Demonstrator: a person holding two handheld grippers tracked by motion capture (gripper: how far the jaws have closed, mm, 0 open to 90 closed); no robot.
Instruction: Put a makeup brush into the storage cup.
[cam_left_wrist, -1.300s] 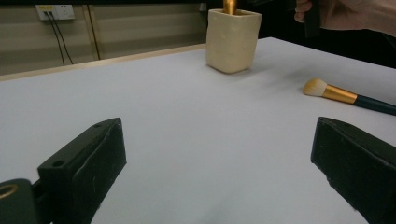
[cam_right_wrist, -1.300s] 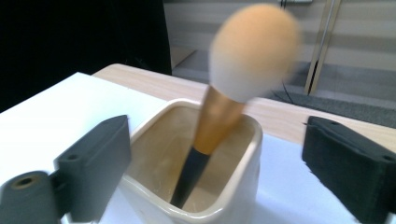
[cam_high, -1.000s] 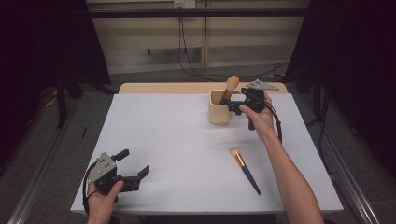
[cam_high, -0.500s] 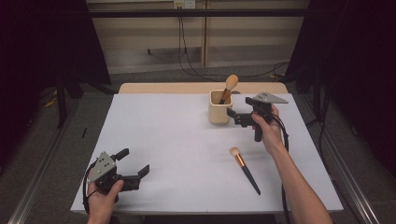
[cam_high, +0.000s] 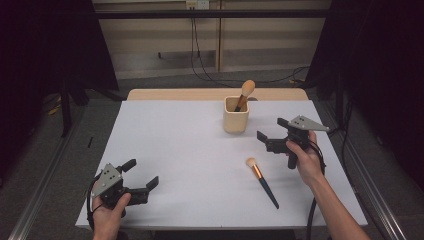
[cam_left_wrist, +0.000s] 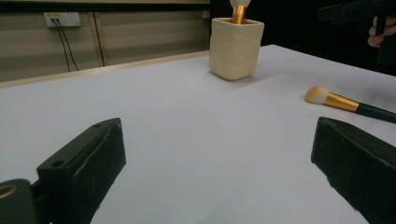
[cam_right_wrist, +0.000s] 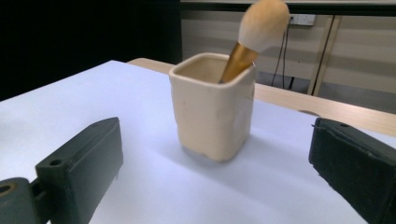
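A cream square cup (cam_high: 236, 117) (cam_left_wrist: 235, 46) (cam_right_wrist: 213, 108) stands at the back middle of the white table. One makeup brush (cam_high: 244, 94) (cam_right_wrist: 252, 36) leans in it, bristles up. A second brush (cam_high: 261, 175) (cam_left_wrist: 349, 103), gold ferrule and dark handle, lies flat on the table in front of the cup. My right gripper (cam_high: 272, 134) (cam_right_wrist: 212, 177) hovers open to the right of the cup, jaws pointing at it, with nothing between them. My left gripper (cam_high: 141, 174) (cam_left_wrist: 219, 172) rests open near the front left corner, empty.
The white table top (cam_high: 180, 150) has a wooden strip (cam_high: 175, 94) along its far edge. Cables hang down the wall behind (cam_high: 197, 45). A metal rail (cam_high: 377, 200) runs along the floor on the right.
My right gripper has drawn back from the cup toward the right and front, leaving the first brush standing in the cup. The left gripper has stayed put.
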